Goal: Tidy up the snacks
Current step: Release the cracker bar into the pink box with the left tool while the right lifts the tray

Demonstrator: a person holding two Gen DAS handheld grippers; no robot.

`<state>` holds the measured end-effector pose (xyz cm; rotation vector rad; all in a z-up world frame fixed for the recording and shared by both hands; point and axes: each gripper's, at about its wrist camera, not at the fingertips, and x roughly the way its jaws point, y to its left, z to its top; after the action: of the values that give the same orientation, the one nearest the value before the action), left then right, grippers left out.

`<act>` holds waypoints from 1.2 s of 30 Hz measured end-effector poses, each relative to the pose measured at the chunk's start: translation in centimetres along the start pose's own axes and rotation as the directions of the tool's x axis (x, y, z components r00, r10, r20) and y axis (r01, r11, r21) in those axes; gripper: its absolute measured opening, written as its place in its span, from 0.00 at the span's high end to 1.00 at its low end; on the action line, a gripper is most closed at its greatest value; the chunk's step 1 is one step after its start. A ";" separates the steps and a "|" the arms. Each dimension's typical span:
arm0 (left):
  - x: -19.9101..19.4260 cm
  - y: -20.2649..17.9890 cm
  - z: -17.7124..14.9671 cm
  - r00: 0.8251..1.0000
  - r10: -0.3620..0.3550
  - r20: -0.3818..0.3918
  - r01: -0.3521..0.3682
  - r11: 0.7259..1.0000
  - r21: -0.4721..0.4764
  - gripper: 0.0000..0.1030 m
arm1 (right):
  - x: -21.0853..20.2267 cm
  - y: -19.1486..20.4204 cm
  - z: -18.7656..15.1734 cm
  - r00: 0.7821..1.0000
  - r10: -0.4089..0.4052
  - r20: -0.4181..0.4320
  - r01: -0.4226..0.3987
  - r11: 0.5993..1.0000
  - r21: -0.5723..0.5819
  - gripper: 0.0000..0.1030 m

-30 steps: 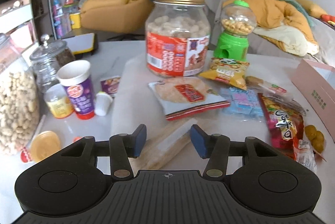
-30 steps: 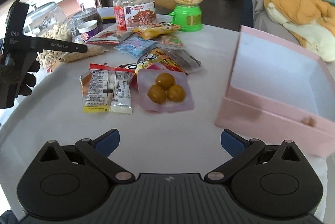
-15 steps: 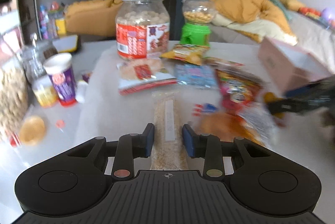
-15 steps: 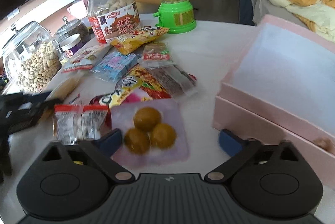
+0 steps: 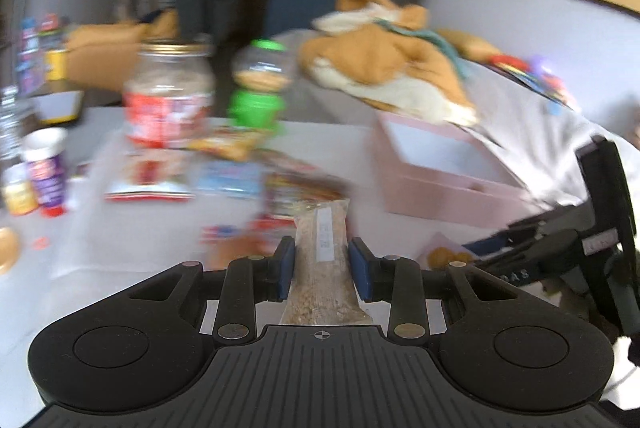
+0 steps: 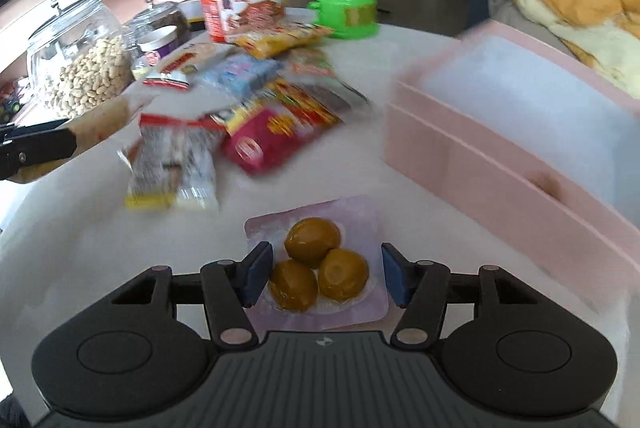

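The left hand-held gripper (image 5: 322, 268) is clamped on a long clear grain-bar packet (image 5: 325, 260), raised above the bench (image 5: 132, 228). The right hand-held gripper (image 6: 323, 278) brackets a pouch of 3 yellow-brown balls (image 6: 318, 264), pads (image 6: 253, 279) apart, beside the pink box (image 6: 508, 132).

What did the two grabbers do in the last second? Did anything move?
The left gripper closed on the long oat bar packet and lifted it off the table, swinging right toward the pink box. The right gripper moved forward and narrowed around the pouch of three brown eggs; a firm grip is not certain. The jars and other snacks stayed put.
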<state>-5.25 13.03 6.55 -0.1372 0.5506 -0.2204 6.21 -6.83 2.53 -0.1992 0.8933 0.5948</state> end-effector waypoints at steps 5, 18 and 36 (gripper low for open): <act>3.3 -4.7 -0.3 0.990 -0.127 -0.064 0.130 0.990 0.055 0.66 | -3.3 -2.9 -3.1 0.997 -0.071 -0.001 0.071 0.995 0.066 0.46; 13.2 -11.0 9.2 0.980 -0.184 0.076 0.179 0.981 0.069 0.65 | -7.1 -6.3 -6.6 0.993 -0.099 0.059 0.092 0.989 0.115 0.35; 11.5 -4.1 5.4 0.993 -0.081 0.083 0.095 0.980 -0.175 0.64 | -6.2 -4.3 -5.8 0.988 -0.119 0.100 0.111 0.990 0.082 0.60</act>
<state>6.42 6.67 6.07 -0.3436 0.4889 -0.2506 1.78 -15.23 3.45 -0.1486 0.7958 0.4592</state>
